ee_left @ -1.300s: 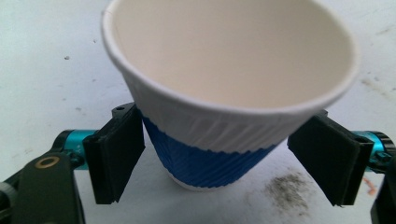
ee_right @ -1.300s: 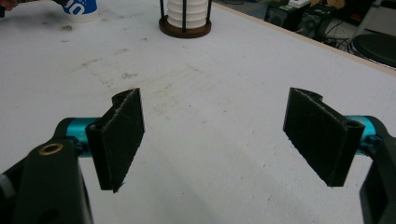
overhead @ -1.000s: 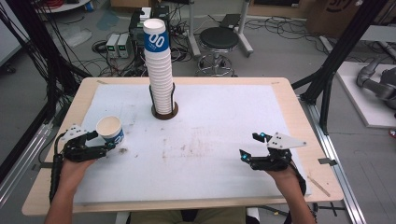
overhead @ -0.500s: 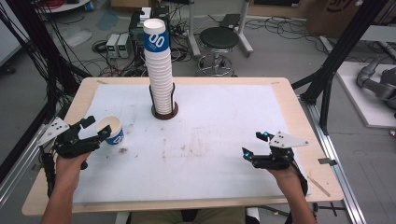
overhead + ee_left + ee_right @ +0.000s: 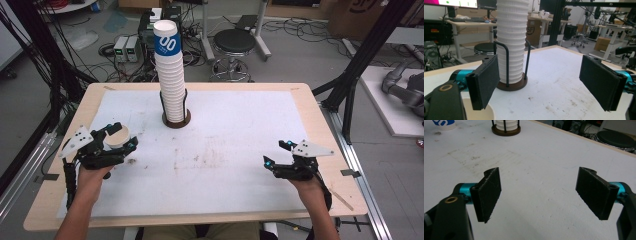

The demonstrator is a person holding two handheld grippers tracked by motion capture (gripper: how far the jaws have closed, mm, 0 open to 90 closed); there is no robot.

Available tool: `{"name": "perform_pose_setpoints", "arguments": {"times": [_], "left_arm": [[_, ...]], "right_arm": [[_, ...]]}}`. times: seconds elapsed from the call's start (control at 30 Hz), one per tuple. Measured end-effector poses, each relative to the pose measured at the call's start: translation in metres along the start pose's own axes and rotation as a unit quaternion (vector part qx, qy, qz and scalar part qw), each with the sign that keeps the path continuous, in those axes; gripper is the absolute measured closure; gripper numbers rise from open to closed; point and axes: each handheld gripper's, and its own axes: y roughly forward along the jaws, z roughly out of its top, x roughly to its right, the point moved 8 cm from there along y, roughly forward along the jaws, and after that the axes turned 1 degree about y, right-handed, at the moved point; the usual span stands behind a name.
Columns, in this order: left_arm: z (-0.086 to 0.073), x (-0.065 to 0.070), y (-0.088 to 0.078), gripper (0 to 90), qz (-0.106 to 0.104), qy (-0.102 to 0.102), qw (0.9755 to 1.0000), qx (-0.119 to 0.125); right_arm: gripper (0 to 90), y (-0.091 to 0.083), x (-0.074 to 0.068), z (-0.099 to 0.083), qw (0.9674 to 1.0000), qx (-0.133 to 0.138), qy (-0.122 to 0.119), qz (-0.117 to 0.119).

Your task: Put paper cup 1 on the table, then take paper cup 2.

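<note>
Standing upright near the left edge of the tabletop (image 5: 235, 210), a single paper cup (image 5: 117, 136) shows its open mouth, and nothing can be seen inside it. It sits just beside the left gripper (image 5: 121, 140), whose fingers (image 5: 484, 85) are spread wide with nothing between them; one finger hangs over the cup's rim in the left gripper view. Toward the far edge, near the middle, one tall stack of cups (image 5: 172, 75) is nested in a round dark holder (image 5: 176, 121) with thin upright rods; the cups are too many to count, and the top one carries a blue band. Near the right edge, the right gripper (image 5: 277, 156) holds its fingers (image 5: 487, 192) wide apart over bare white surface, gripping nothing.
</note>
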Motion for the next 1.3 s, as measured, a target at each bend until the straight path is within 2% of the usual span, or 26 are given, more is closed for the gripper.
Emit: {"name": "perform_pose_setpoints", "arguments": {"times": [0.13, 0.27, 0.4, 0.43, 0.87, 0.97, 1.3], "left_arm": [[-0.002, 0.005, 0.004, 16.4, -0.007, 0.004, 0.9999, -0.007], [-0.004, 0.009, 0.007, 16.4, -0.014, -0.004, 0.9998, -0.013], [-0.008, 0.012, 0.011, 16.4, -0.018, -0.006, 0.9997, -0.015], [-0.008, 0.012, 0.011, 16.4, -0.018, -0.005, 0.9997, -0.017], [-0.011, 0.013, 0.013, 16.4, -0.019, -0.01, 0.9996, -0.015], [-0.011, 0.016, 0.013, 16.6, -0.026, -0.013, 0.9995, -0.015], [-0.014, 0.022, 0.018, 16.6, -0.029, -0.017, 0.9992, -0.019]], "right_arm": [[20.9, 0.0, 0.002, 0.001, 1.0, 0.003, 0.005, 0.0], [20.9, -0.003, 0.002, 0.001, 0.9999, 0.006, 0.01, 0.001], [20.9, -0.004, 0.003, 0.001, 0.9999, 0.009, 0.01, 0.0], [20.9, -0.004, 0.003, 0.001, 0.9998, 0.009, 0.017, 0.001], [20.9, -0.004, 0.004, -0.001, 0.9999, 0.007, 0.014, -0.002], [20.9, -0.004, 0.004, -0.001, 0.9999, 0.009, 0.012, -0.002], [20.9, -0.002, 0.002, -0.003, 1.0, 0.004, 0.004, 0.007]]}}
